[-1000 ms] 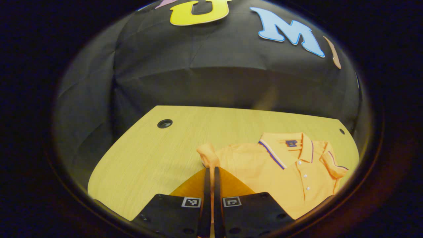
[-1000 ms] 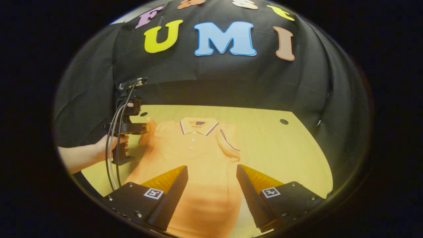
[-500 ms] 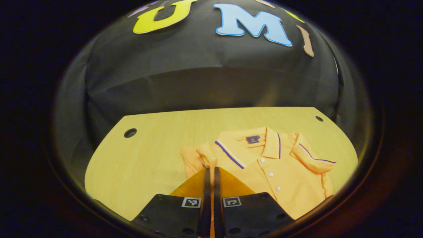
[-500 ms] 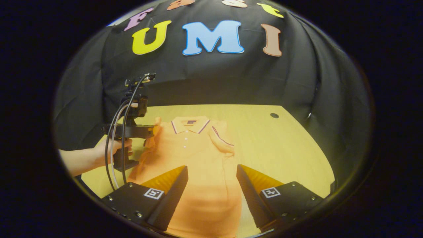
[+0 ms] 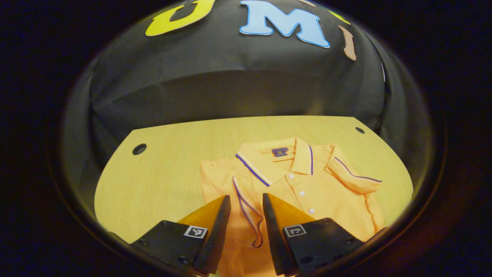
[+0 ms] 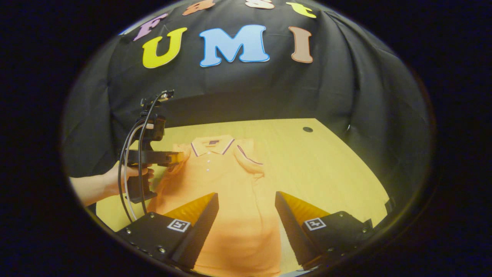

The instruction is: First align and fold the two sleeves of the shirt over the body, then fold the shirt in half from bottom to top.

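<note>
You can't read any words here. The shirt (image 5: 307, 184) has a small dark tag (image 5: 280, 152) inside its collar — too tiny to read. Each gripper carries square black-and-white marker stickers (image 5: 195, 231) — patterns, not letters.

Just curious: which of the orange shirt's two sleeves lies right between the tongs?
The striped-cuff sleeve lying between the open left tongs; the other folded sleeve lies farther right.
</note>
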Action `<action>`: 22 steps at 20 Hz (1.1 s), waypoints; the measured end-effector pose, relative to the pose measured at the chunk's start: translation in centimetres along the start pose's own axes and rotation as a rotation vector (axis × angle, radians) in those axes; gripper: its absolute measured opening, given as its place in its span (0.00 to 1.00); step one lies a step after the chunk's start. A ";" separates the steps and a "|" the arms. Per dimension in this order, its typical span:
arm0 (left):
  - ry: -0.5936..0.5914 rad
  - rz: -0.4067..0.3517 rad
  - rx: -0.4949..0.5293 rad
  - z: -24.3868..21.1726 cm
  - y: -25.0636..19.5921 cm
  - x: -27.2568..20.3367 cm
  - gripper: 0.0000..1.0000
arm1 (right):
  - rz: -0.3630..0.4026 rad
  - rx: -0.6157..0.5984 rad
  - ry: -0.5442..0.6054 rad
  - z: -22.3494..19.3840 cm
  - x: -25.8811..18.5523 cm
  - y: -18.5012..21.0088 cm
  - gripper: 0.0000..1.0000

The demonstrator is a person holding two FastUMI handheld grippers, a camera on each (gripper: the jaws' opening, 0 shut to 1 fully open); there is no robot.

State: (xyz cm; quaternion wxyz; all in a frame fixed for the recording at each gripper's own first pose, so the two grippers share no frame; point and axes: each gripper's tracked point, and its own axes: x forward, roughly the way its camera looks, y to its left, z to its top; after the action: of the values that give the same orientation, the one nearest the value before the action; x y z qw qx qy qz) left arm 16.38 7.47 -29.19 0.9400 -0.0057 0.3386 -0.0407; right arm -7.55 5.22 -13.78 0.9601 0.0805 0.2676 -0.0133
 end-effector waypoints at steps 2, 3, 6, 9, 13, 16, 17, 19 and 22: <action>-0.001 -0.012 -0.011 -0.3 -0.7 -1.5 0.73 | 0.017 -0.009 -0.005 -0.2 -0.1 -0.2 0.90; -0.004 -0.015 -0.020 -0.4 -1.0 -2.4 0.78 | 0.026 -0.010 -0.006 -0.4 -0.3 -0.4 0.92; -0.013 0.007 -0.042 -1.6 -1.5 -5.7 0.94 | 0.066 -0.009 0.009 -1.5 -1.0 -0.8 0.92; -0.024 0.037 -0.037 -3.5 -2.0 -9.4 0.96 | 0.101 -0.021 0.020 -3.1 -2.2 -1.8 0.92; -0.022 0.056 -0.044 -7.7 -3.4 -15.2 0.94 | 0.148 -0.036 0.045 -5.7 -4.3 -3.3 0.92; -0.021 0.081 -0.035 -10.8 -4.2 -18.6 0.94 | 0.183 -0.068 0.068 -8.0 -5.6 -4.3 0.92; -0.020 0.085 -0.034 -11.8 -4.6 -19.8 0.95 | 0.195 -0.078 0.077 -8.7 -5.9 -4.5 0.91; -0.011 0.073 -0.038 -13.5 -5.6 -21.9 0.95 | 0.211 -0.098 0.099 -10.1 -6.3 -4.8 0.93; 0.006 0.057 -0.038 -15.8 -6.3 -24.3 0.94 | 0.222 -0.107 0.117 -11.4 -6.7 -4.8 0.93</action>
State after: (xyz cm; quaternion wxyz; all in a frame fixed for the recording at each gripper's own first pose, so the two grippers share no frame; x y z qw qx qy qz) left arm -12.81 3.37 -25.63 0.9396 -0.0136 0.3420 -0.0073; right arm -19.49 2.25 -20.66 0.9413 0.0591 0.3129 0.1121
